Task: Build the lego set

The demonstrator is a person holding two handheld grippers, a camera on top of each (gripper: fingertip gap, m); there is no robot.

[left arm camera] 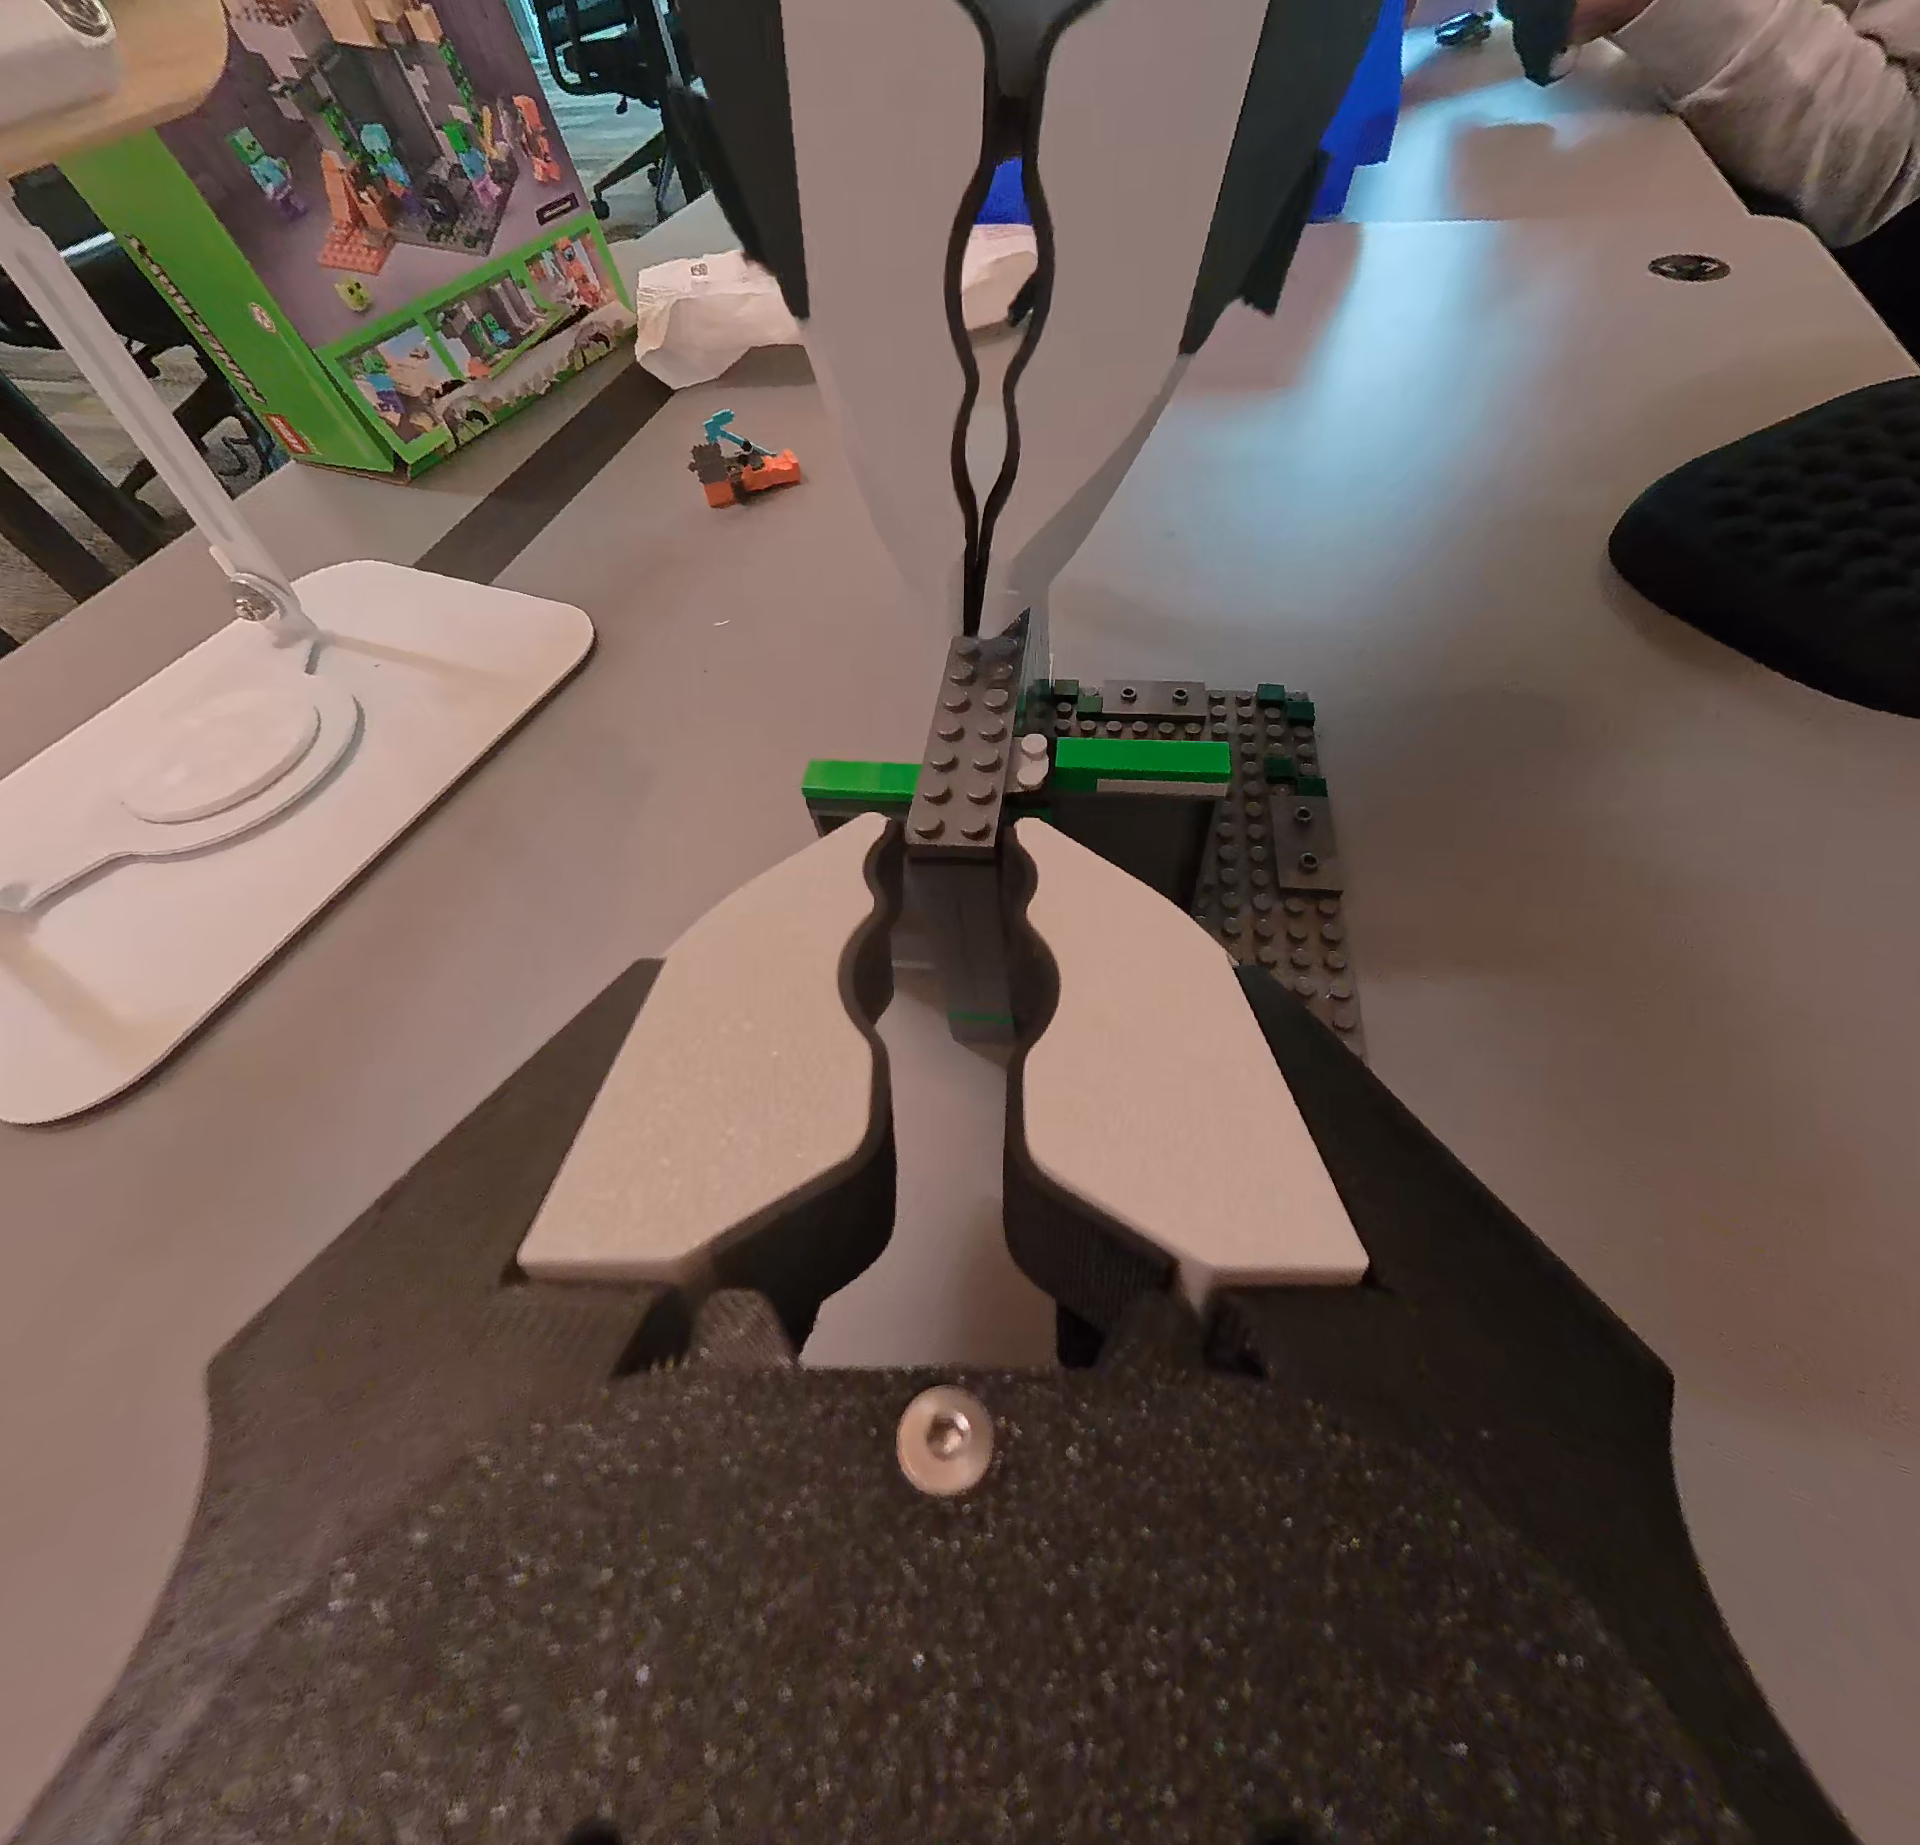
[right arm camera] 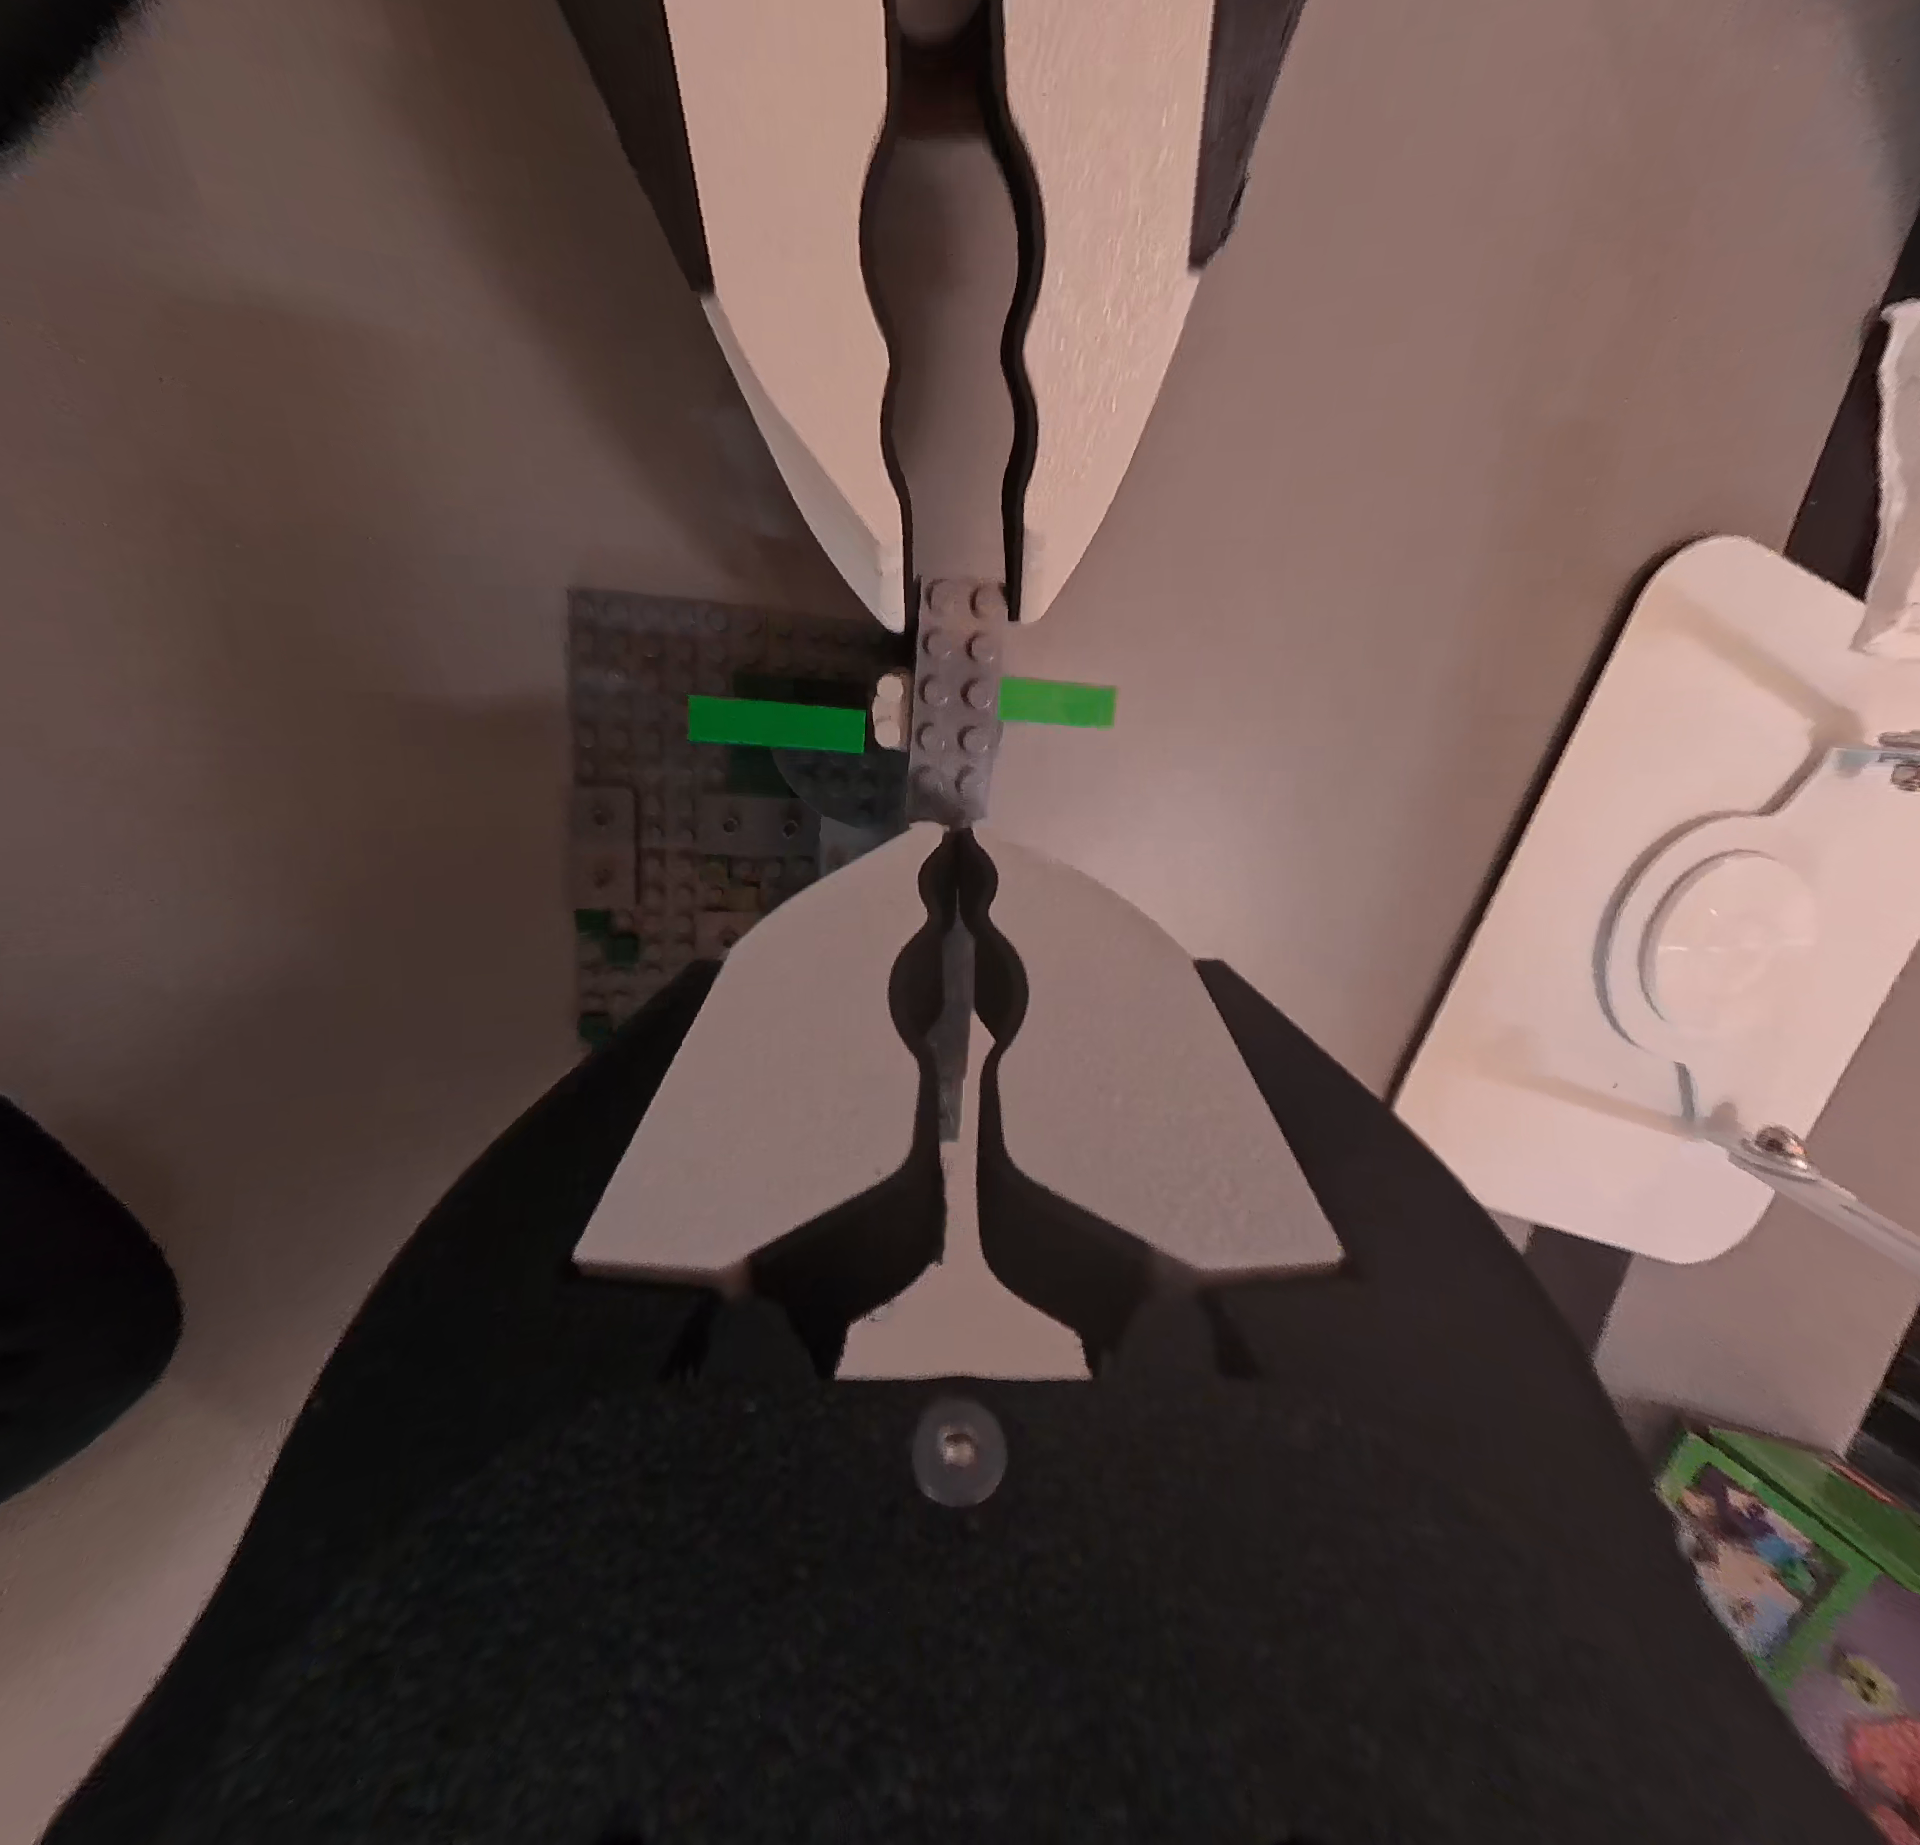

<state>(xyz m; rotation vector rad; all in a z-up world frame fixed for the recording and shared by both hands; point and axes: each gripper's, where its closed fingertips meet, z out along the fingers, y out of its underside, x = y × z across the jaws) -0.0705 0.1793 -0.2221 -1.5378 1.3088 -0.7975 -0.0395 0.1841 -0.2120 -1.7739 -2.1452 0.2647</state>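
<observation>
My left gripper (left arm camera: 951, 839) and right gripper (right arm camera: 961, 839) both pinch the long grey studded plate (left arm camera: 964, 756). I should keep it flat and push it gently onto the green bars (left arm camera: 1141, 761) at 3 o'clock.

Dark grey studded plate (left arm camera: 964, 756), bright green tiles (left arm camera: 1141, 758), grey baseplate (left arm camera: 1273, 922), white stand base (left arm camera: 260, 808)

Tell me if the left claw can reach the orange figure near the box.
Probably not: the left claw is shut on the grey studded piece, though the table toward the orange figure lies bare.
</observation>
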